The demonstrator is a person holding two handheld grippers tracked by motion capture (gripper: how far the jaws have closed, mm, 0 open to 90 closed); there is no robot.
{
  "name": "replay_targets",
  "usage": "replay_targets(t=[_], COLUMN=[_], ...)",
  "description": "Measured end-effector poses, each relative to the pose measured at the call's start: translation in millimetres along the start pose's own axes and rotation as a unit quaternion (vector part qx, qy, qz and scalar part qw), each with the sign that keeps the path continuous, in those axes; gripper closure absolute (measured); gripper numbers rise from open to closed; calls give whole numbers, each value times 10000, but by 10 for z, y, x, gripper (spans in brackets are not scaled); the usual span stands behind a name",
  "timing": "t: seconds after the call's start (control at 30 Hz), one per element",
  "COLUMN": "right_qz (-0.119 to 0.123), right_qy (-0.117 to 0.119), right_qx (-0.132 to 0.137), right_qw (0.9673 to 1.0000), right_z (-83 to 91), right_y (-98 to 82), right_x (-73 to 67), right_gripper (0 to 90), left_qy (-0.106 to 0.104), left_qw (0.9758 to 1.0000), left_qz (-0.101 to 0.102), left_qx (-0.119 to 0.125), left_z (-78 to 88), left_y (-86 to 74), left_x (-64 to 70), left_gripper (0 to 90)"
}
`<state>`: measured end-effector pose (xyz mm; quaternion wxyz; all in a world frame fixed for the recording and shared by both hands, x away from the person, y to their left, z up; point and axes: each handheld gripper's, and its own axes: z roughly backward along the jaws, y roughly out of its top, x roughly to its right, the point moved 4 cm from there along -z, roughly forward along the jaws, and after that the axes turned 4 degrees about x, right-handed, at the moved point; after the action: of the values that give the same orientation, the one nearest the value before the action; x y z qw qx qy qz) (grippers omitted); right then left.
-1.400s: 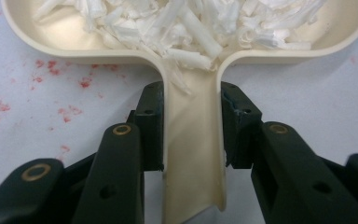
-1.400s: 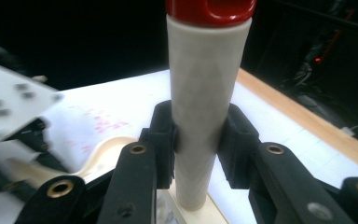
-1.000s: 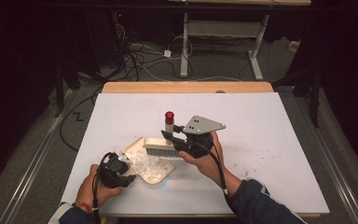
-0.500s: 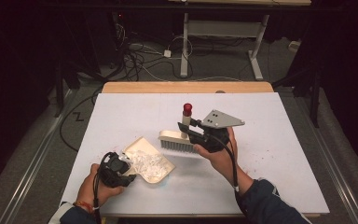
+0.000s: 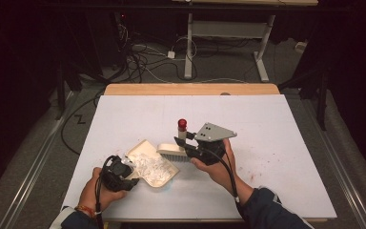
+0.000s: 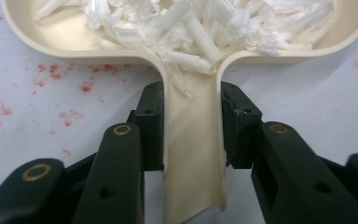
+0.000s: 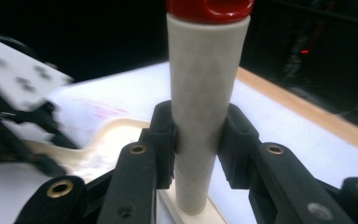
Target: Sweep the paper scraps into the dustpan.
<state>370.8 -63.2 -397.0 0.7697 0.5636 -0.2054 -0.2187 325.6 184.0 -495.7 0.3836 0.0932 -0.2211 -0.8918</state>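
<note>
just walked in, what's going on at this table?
A person is sweeping up with a brush and dustpan, one tool in each hand. The left tool is shut on the handle of the cream dustpan, which lies flat on the white table and holds a heap of white paper shreds. The right tool is shut on the pale, red-capped handle of the brush, holding it upright beside the pan's far rim. Faint red specks mark the table.

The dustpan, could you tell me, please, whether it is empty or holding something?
Holding something: the dustpan has a heap of white shreds in its tray, some spilling toward the handle where the left gripper grips it.
</note>
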Motion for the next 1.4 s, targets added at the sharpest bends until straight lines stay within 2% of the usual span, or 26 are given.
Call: replay_targets(t=[0.07, 0.13, 0.2, 0.53, 0.67, 0.77, 1.07, 1.3, 1.4], right_qz=[-43, 51, 43, -164, -120, -242, -206, -195, -249], right_qy=[104, 66, 26, -97, -145, -118, -188, -326, -389], right_qx=[12, 35, 84, 289, 313, 355, 325, 183, 88], right_qw=[9999, 10000, 10000, 9994, 9993, 9990, 9991, 9991, 9989], right_z=[40, 79, 121, 328, 457, 562, 878, 1178, 1306], right_y=[17, 34, 55, 116, 178, 208, 187, 95, 24], right_x=[-41, -64, -57, 109, 199, 273, 391, 528, 616], right_gripper=[703, 703, 703, 703, 703, 703, 702, 702, 702], left_qy=[16, 32, 32, -8, 54, 20, -23, -32, -62], left_qw=[10000, 10000, 10000, 10000, 10000, 10000, 10000, 9999, 9996], left_qz=[-9, -10, -2, 43, -5, 27, 79, 126, 253], left_qx=[-8, -10, -10, 35, -7, 6, 32, 65, 72], left_z=[1, 2, 2, 0, 0, -2, -1, -3, -4], left_y=[1, 1, 1, -4, 4, 1, -5, -4, 1], left_x=[2, 6, 6, -1, 19, 5, -5, -12, -15], left_gripper=[634, 634, 634, 634, 634, 634, 633, 633, 634])
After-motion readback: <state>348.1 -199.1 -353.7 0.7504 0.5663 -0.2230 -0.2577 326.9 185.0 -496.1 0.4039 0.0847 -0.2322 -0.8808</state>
